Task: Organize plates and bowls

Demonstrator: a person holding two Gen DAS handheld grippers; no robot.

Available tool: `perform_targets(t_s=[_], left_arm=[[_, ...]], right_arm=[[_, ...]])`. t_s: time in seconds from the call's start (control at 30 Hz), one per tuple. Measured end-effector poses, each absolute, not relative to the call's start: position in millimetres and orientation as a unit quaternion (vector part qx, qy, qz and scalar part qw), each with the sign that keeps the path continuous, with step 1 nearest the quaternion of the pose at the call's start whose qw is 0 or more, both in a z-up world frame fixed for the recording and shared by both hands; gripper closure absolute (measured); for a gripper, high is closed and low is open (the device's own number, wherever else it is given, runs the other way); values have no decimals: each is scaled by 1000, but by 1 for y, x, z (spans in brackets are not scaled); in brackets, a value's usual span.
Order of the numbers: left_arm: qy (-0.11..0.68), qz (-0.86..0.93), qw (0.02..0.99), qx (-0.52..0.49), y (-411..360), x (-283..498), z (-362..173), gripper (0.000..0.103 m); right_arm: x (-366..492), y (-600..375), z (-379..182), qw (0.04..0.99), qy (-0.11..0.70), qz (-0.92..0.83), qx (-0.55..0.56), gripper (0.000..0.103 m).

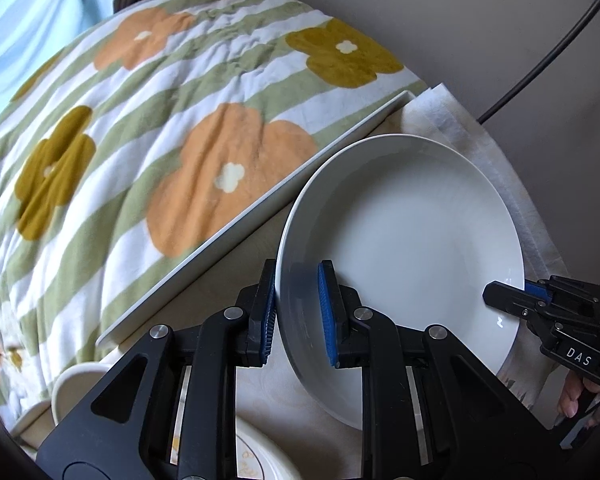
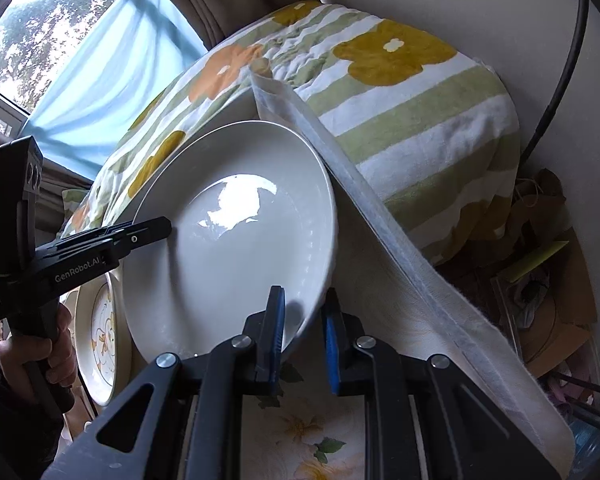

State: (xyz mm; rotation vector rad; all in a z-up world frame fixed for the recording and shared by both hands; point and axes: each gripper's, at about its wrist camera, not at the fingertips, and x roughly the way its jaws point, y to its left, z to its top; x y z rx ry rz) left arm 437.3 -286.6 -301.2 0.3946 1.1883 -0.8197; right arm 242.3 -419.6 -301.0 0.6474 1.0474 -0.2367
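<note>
A large plain white plate (image 1: 412, 240) is held up off the table between both grippers. My left gripper (image 1: 298, 312) is shut on its near rim, one blue pad on each face. My right gripper (image 2: 304, 330) is shut on the opposite rim of the same plate (image 2: 240, 256). Each gripper shows in the other's view: the right gripper (image 1: 512, 296) at the plate's right edge, the left gripper (image 2: 148, 232) at its left edge. A flower-patterned plate (image 2: 100, 340) stands behind the white one. A cream bowl (image 1: 76, 388) sits at lower left.
A folded floral blanket (image 1: 160, 128) lies behind the table's white raised edge (image 1: 260, 216). A white cloth (image 2: 380, 240) hangs over the table's far side. A patterned dish rim (image 1: 260, 460) is under the left gripper. A black cable (image 2: 560, 80) runs down the wall. Clutter (image 2: 548, 300) lies at right.
</note>
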Motion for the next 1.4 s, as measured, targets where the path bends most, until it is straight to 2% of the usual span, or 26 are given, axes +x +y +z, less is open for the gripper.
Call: perform_targets(t_s=[0.37, 0.53, 0.77, 1.13, 1.4], left_arm=[[521, -319, 781, 134, -252, 401, -237, 87], [513, -256, 813, 98, -211, 357, -204, 87], [510, -155, 845, 29, -135, 283, -184, 87], [533, -22, 844, -64, 1, 174, -206, 86], [552, -15, 830, -80, 64, 162, -244, 87]], right_arm=[[234, -416, -245, 841, 477, -44, 253, 86], [227, -401, -220, 847, 485, 23, 217, 86], [215, -358, -199, 847, 493, 129, 153, 86], [196, -248, -217, 803, 527, 265, 84, 86], [192, -182, -251, 787, 551, 271, 62, 86]])
